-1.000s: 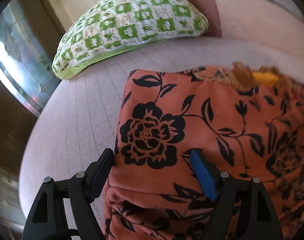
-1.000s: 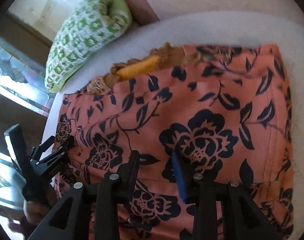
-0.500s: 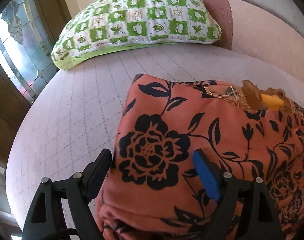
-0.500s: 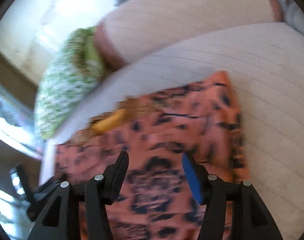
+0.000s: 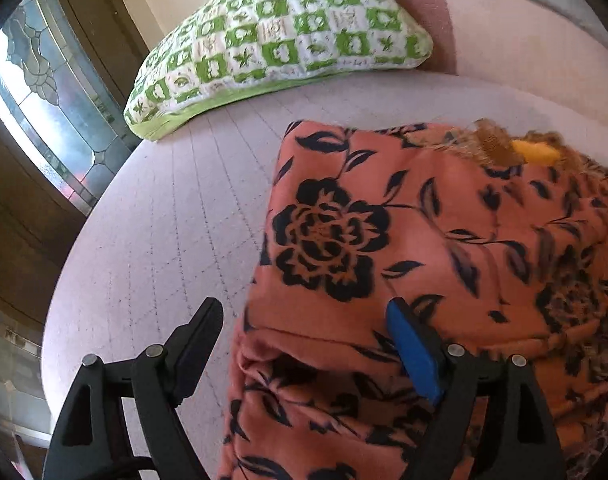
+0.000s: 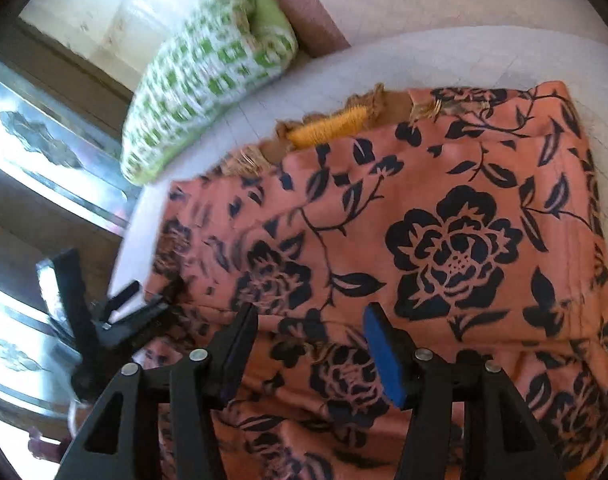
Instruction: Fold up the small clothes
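An orange garment with black flowers lies folded on a pale pink cushioned seat. It also fills the right wrist view, with a yellow embroidered neckline at its far edge. My left gripper is open and empty over the garment's near left corner. My right gripper is open and empty over the garment's near fold. The left gripper also shows in the right wrist view at the garment's left edge.
A green and white checked pillow lies at the back of the seat, against a pink backrest. A stained glass window and dark wood frame stand beyond the seat's left edge.
The right gripper came back down close over the garment after lifting away. The left gripper shifted slightly left and nearer to the garment's corner. Both stay open.
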